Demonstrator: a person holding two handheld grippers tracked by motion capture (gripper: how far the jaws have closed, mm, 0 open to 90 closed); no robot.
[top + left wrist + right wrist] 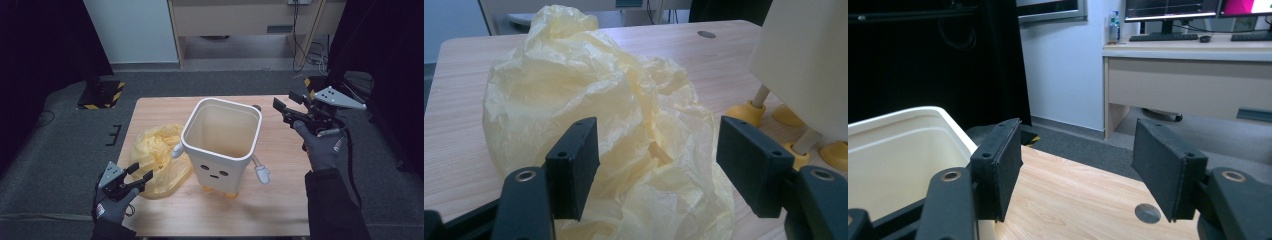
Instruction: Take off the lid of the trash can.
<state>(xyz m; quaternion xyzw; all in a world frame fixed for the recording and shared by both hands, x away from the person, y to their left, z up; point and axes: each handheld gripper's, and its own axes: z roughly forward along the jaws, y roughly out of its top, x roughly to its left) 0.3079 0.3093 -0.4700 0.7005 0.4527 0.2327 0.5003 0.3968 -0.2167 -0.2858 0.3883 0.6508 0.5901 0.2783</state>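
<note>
A cream bin (pixel 220 142) with a drawn face, white arms and yellow feet stands mid-table; its rim (pixel 908 120) shows at the left of the right gripper view. A crumpled yellow plastic bag (pixel 160 157) lies on the table to its left. My left gripper (pixel 141 175) hovers open at the table's front left, jaws pointed at the bag (pixel 614 125), with the crumpled plastic seen through the gap between them. My right gripper (pixel 286 104) is raised above the table's right side, open and empty, beside the bin's upper right corner.
The wooden table (pixel 280 200) has a small round hole (pixel 1148 212) near its far right. A pale desk (pixel 1188 80) with monitors stands beyond it. A hazard-striped base (pixel 100 95) sits on the floor at the far left.
</note>
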